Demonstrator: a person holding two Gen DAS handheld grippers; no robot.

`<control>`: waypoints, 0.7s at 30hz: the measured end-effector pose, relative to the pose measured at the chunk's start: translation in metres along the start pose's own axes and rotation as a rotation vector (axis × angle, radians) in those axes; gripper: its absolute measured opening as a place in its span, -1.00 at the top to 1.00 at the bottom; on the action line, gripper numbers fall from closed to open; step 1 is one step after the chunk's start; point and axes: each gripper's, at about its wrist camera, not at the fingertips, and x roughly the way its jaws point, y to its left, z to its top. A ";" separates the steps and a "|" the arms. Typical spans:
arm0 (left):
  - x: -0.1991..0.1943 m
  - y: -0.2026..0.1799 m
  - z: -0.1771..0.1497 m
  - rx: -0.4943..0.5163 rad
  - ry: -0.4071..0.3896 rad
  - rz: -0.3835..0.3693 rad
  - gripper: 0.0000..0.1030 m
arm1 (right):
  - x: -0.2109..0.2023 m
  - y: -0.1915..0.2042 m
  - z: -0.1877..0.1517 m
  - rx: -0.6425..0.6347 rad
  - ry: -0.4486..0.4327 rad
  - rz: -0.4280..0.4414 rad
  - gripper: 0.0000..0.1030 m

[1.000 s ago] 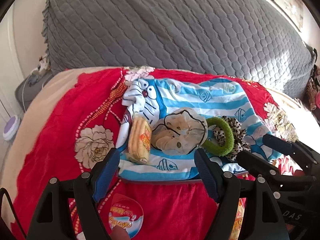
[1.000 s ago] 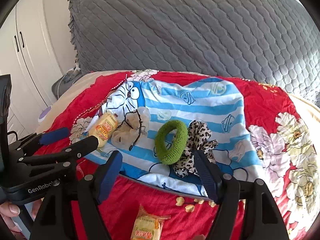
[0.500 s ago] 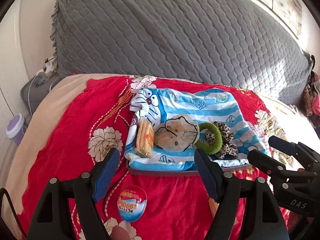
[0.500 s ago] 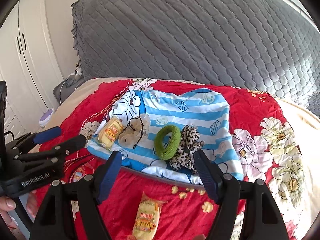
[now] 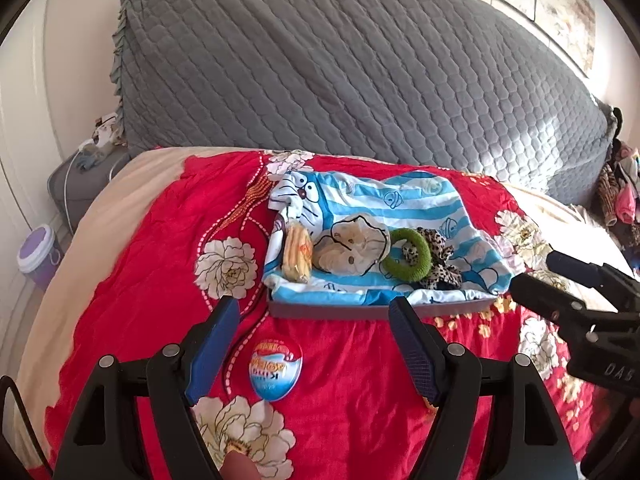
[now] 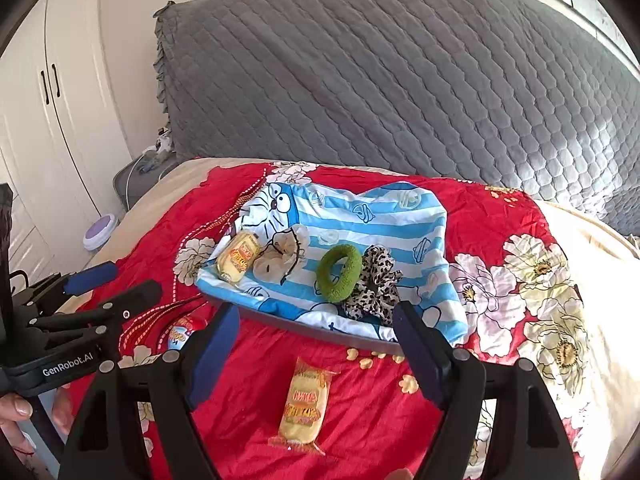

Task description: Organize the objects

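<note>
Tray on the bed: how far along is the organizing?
Done: the cloth-lined tray holds one snack pack, a cream scrunchie, green hair tie and leopard scrunchie. In hand: nothing; both grippers open. Left: second snack pack and round packet on the red blanket.

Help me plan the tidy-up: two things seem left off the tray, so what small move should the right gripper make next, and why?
Probably lower the open right gripper onto the yellow snack packet lying on the red blanket just ahead of its fingers. A matching packet already sits on the striped tray, while the egg-shaped toy lies nearer the left gripper.
</note>
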 end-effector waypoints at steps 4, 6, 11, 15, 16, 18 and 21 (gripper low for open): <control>-0.008 0.002 -0.007 -0.003 0.006 -0.004 -0.52 | -0.012 0.002 -0.004 0.005 -0.006 0.002 -0.62; -0.010 0.002 -0.009 0.001 0.007 -0.006 -0.52 | -0.017 0.002 -0.007 0.007 -0.007 -0.002 -0.66; -0.020 -0.001 -0.015 0.021 0.001 -0.007 -0.52 | -0.026 0.001 -0.012 0.020 -0.013 -0.011 -0.74; -0.027 0.001 -0.017 0.017 0.000 -0.008 -0.52 | -0.031 -0.002 -0.016 0.036 -0.017 -0.018 -0.81; -0.028 0.001 -0.017 0.015 -0.001 -0.006 -0.52 | -0.032 -0.001 -0.018 0.035 -0.017 -0.018 -0.83; -0.030 0.003 -0.019 0.013 0.004 -0.010 -0.52 | -0.035 0.000 -0.020 0.032 -0.018 -0.022 -0.85; -0.033 0.002 -0.023 0.013 0.006 -0.010 -0.52 | -0.038 0.003 -0.025 0.018 -0.018 -0.037 -0.88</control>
